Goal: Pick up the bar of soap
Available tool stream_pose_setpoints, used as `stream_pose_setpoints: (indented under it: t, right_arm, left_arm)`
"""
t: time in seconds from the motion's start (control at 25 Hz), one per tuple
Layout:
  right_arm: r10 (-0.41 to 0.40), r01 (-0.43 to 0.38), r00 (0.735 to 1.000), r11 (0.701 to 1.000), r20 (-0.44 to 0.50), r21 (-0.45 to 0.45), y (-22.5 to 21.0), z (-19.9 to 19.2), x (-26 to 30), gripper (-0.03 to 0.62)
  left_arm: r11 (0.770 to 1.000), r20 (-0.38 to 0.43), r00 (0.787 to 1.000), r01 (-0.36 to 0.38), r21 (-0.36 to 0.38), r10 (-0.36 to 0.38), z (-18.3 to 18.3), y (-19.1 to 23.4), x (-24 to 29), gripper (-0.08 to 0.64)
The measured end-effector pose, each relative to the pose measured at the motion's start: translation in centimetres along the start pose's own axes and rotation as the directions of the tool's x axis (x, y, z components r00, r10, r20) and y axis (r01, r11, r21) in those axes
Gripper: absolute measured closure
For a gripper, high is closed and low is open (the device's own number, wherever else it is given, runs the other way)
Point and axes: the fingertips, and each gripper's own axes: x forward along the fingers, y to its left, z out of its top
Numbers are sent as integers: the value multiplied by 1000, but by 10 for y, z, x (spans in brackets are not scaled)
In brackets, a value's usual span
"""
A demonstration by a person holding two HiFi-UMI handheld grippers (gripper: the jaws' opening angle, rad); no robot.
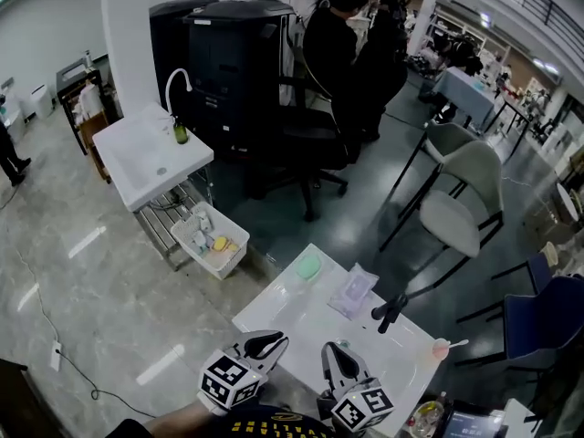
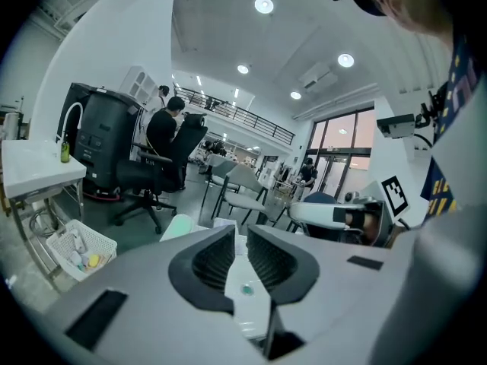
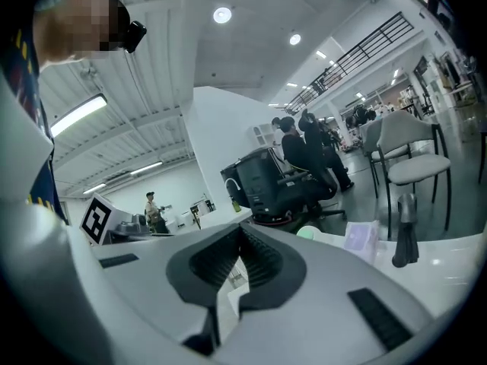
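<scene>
The bar of soap (image 1: pixel 309 265) is pale green and lies at the far left corner of the white sink table (image 1: pixel 301 322). It also shows as a green lump (image 2: pixel 179 223) in the left gripper view and as a small green bump (image 3: pixel 308 233) in the right gripper view. Both grippers hover at the table's near edge, well short of the soap. My left gripper (image 1: pixel 265 341) has a narrow gap between its pads with nothing in it. My right gripper (image 1: pixel 336 352) has its tips together and holds nothing.
A wipes packet (image 1: pixel 354 290) lies right of the soap, with a black faucet (image 1: pixel 391 311) beyond it. A pink item (image 1: pixel 443 347) sits at the table's right corner. A second sink (image 1: pixel 146 153), a white basket (image 1: pixel 210 242), chairs (image 1: pixel 465 199) and standing people (image 1: pixel 351 44) lie further off.
</scene>
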Motion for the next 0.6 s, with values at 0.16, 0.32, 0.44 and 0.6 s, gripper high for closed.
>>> stream_pose_setpoints:
  t: [0.16,0.32,0.44,0.6]
  right_arm:
    - [-70,70,998,997,6,16,-13,0,24,583]
    - [-103,102,994,994,30,39,-22,4,38,583]
    - [-130,130,991,990,11,60,-33,3,44,583]
    - [-154,155,988,982,-11,109,-56,-4,51,583]
  left_arm:
    - [999,-39,999,-22,24,23,0,43,20,499]
    - [998,-70,996,-50,34,52,6,80,39,456]
    - [996,-98,991,-82,44,86,6,104,56,436]
    - [986,-146,979,-126,108,142,-2,130,89,408]
